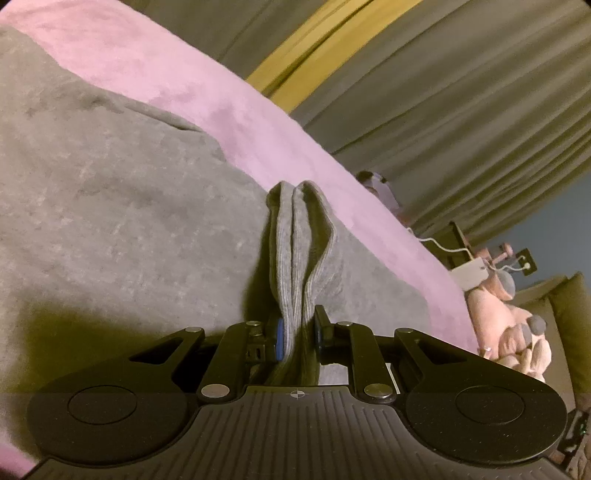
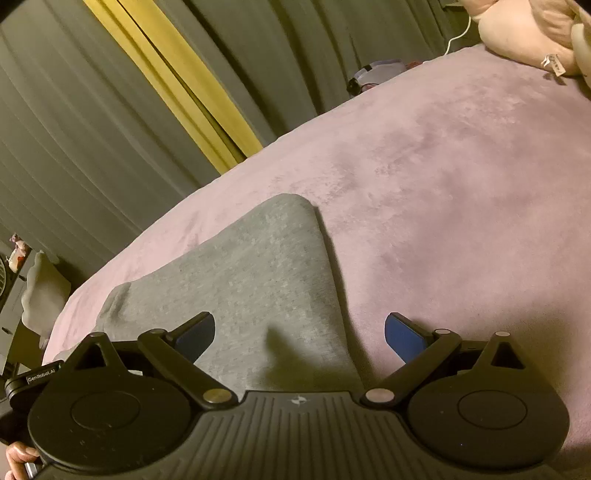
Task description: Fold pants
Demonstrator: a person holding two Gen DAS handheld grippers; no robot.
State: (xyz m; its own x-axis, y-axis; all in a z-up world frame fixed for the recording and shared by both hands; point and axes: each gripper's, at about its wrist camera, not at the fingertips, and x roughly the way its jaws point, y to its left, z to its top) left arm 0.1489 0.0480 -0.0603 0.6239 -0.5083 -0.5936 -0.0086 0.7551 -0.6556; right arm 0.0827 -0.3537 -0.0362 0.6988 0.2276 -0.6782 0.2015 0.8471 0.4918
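Grey sweatpants (image 1: 122, 206) lie spread on a pink blanket (image 1: 207, 92). My left gripper (image 1: 300, 325) is shut on the ribbed cuffs (image 1: 295, 243) of the pants, which stick up bunched between its jaws. In the right wrist view a folded corner of the grey pants (image 2: 258, 273) lies on the pink blanket (image 2: 461, 184). My right gripper (image 2: 300, 332) is open and empty, hovering just over that corner, its blue-padded fingers (image 2: 404, 341) spread to either side.
Grey curtains (image 1: 461, 96) with a yellow strip (image 2: 173, 81) hang behind the bed. A pink plush toy (image 1: 513, 325) and a white cable (image 2: 458, 33) lie at the bed's far edge. A small dark object (image 2: 373, 75) sits on the far side.
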